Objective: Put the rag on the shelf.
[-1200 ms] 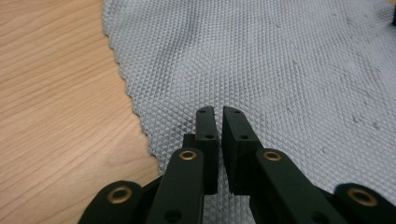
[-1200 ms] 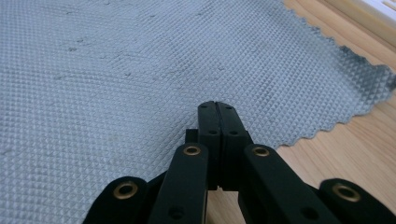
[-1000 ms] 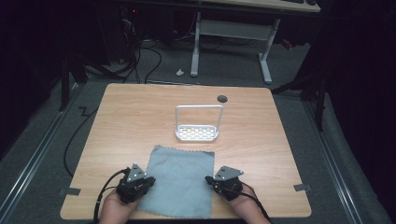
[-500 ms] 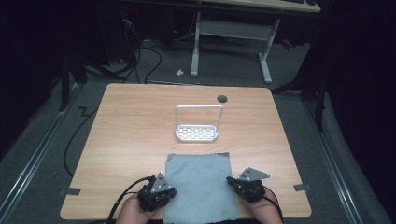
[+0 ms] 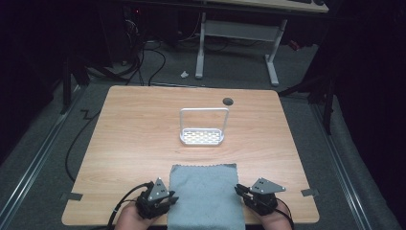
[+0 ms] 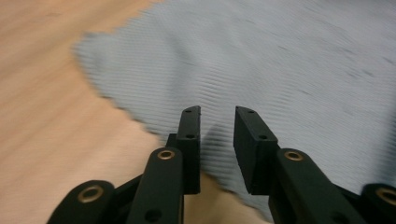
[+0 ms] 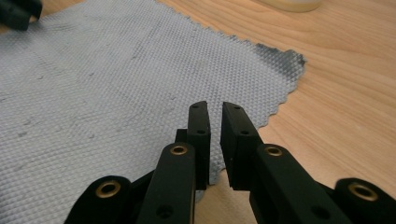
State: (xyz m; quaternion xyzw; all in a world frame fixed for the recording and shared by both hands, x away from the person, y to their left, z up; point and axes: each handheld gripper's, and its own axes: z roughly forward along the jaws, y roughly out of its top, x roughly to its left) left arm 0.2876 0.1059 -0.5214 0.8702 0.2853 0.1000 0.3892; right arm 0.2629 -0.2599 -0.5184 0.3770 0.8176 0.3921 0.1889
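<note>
Left gripper (image 5: 165, 199) sits at the near edge of the table (image 5: 134, 139), at the left side of the grey cloth (image 5: 205, 196). In the left gripper view its jaws stand apart with a clear gap, released, nothing between them; the tips (image 6: 217, 121) hang over the cloth's scalloped edge, and whether they touch the fabric cannot be told. Right gripper (image 5: 243, 190) mirrors it at the cloth's right side. In the right gripper view its jaws are nearly closed, a thin slit left between them (image 7: 215, 116), over the cloth's right edge; whether any fabric is pinched there cannot be told. A dark smudge marks the cloth's far right corner (image 7: 285, 58). The cloth lies flat, spread between the two grippers, its near end at the table's front edge. Farther out, near the table's centre and well apart from the cloth, stands a small white rack (image 5: 203, 128) with a perforated base and an upright hoop handle. Beyond it, a dark round grommet hole (image 5: 228, 101) near the far edge. Cables trail on the floor (image 5: 143, 67) past the table.
</note>
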